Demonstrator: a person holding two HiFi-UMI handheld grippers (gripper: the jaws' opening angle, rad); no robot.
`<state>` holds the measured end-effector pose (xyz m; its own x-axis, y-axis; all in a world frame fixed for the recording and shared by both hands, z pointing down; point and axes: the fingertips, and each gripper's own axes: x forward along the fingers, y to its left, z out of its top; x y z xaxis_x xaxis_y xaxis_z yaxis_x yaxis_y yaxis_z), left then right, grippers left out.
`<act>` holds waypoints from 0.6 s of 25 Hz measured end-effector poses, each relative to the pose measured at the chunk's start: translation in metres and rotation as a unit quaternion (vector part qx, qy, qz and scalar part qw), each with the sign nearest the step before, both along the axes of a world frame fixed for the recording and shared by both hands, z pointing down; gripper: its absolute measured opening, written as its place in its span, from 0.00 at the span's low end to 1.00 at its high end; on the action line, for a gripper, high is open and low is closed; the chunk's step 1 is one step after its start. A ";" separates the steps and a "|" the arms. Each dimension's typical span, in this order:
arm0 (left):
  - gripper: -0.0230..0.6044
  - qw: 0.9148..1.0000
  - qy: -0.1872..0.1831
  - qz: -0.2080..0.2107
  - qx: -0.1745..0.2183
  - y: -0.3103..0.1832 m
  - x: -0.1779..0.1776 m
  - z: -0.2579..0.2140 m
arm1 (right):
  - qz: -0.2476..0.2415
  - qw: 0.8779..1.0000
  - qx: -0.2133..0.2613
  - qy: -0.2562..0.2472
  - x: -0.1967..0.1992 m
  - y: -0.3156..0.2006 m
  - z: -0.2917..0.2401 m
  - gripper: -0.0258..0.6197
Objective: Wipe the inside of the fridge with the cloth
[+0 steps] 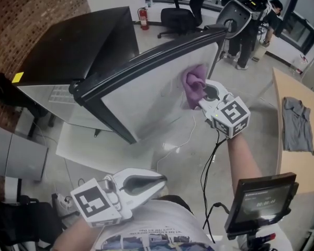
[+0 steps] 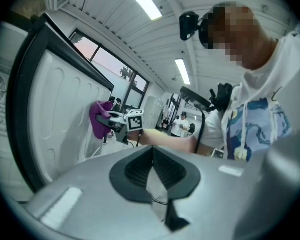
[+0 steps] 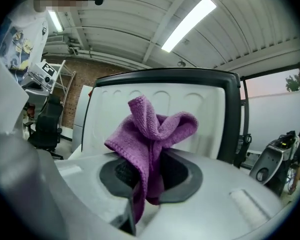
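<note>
A black fridge (image 1: 68, 46) stands open, and its door's white inner panel (image 1: 146, 88) faces me. My right gripper (image 1: 206, 95) is shut on a purple cloth (image 1: 194, 85) and holds it against the upper right part of that panel. In the right gripper view the cloth (image 3: 152, 129) bunches up out of the jaws in front of the door (image 3: 190, 104). My left gripper (image 1: 159, 181) hangs low by my body, shut and empty, apart from the fridge. The left gripper view shows the cloth (image 2: 99, 119) on the door (image 2: 60, 119) from the side.
A wooden table (image 1: 288, 166) at the right carries a grey garment (image 1: 297, 124). Behind the fridge are an office chair (image 1: 180, 14), a fire extinguisher (image 1: 143, 18) and a person (image 1: 251, 25). A black cable (image 1: 209, 161) hangs from my right arm. Brick wall runs along the left.
</note>
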<state>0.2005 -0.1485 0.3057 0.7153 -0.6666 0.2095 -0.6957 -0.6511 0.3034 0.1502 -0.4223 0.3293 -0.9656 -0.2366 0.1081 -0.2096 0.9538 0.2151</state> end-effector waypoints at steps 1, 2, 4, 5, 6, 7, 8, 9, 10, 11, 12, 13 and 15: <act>0.05 1.000 0.003 0.001 -0.004 -0.002 0.003 -0.003 | 0.009 1.000 -0.001 0.002 0.005 -0.009 0.002 0.16; 0.05 1.000 0.006 0.002 -0.008 -0.003 0.007 -0.006 | 0.017 1.000 -0.002 0.003 0.010 -0.016 0.003 0.16; 0.05 1.000 0.004 0.001 -0.010 -0.004 0.008 -0.005 | 0.034 0.999 -0.007 0.004 0.019 -0.029 0.007 0.16; 0.05 1.000 -0.001 -0.001 -0.008 -0.004 0.006 -0.002 | 0.044 0.999 -0.009 0.005 0.023 -0.034 0.009 0.16; 0.05 1.000 -0.004 -0.002 -0.007 -0.003 0.004 0.000 | 0.054 0.998 -0.011 0.006 0.028 -0.040 0.011 0.16; 0.05 1.000 -0.005 -0.002 -0.007 -0.003 0.004 0.000 | 0.063 0.998 -0.013 0.007 0.031 -0.045 0.013 0.16; 0.05 1.000 -0.004 -0.002 -0.008 -0.003 0.004 -0.001 | 0.071 0.997 -0.015 0.007 0.035 -0.049 0.015 0.16; 0.05 1.000 -0.003 -0.001 -0.009 -0.003 0.005 -0.002 | 0.076 0.997 -0.016 0.007 0.037 -0.051 0.016 0.16; 0.05 1.000 -0.003 -0.001 -0.009 -0.003 0.004 -0.001 | 0.078 0.997 -0.017 0.006 0.038 -0.053 0.016 0.16; 0.05 1.000 -0.005 -0.002 -0.008 -0.003 0.003 0.001 | 0.078 0.997 -0.018 0.004 0.038 -0.052 0.016 0.16; 0.05 1.000 -0.007 -0.002 -0.008 -0.002 0.002 0.003 | 0.076 0.997 -0.019 0.001 0.038 -0.050 0.016 0.16; 0.05 1.000 -0.007 -0.001 -0.008 -0.001 0.002 0.003 | 0.072 0.997 -0.018 -0.002 0.037 -0.045 0.015 0.16; 0.05 1.000 -0.002 0.001 -0.012 0.001 0.003 0.001 | 0.057 0.998 -0.003 0.002 0.030 -0.028 0.014 0.16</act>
